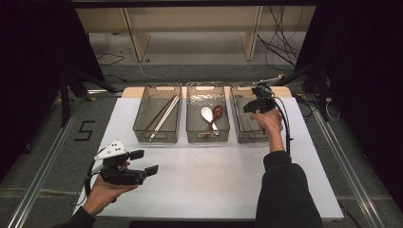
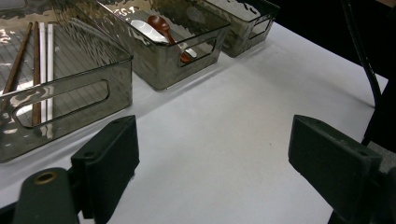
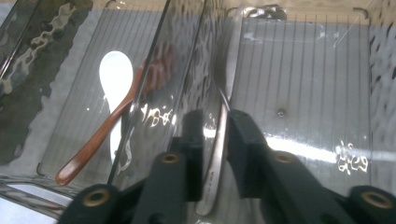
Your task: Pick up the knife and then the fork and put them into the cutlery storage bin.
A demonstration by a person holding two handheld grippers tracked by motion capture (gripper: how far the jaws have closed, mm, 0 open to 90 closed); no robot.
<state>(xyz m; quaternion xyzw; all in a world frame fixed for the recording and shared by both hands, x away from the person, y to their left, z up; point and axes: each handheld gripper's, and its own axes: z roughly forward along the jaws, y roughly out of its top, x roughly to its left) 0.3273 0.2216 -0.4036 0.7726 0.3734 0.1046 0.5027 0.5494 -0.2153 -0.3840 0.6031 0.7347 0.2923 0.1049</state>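
Right tool lowers a metal utensil into the right-hand bin while the left tool waits wide open.

High view: three clear bins stand in a row on the white bench (image 1: 214, 180); the right tool (image 1: 259, 102) hangs over the right bin (image 1: 244, 135), and the left tool (image 1: 142, 164) rests near the bench's front left with its jaws spread and nothing between them.
Left gripper view: the black jaws stand well apart over bare bench, with the chopsticks (image 2: 39, 70) in the nearest bin.
Right gripper view: a metal utensil (image 3: 219, 140) lies between the narrowly parted jaws inside the right bin; whether the pads press on it I cannot tell. A wooden spoon (image 3: 100, 135) and a white spoon (image 3: 116, 74) lie in the middle bin (image 3: 74, 154).
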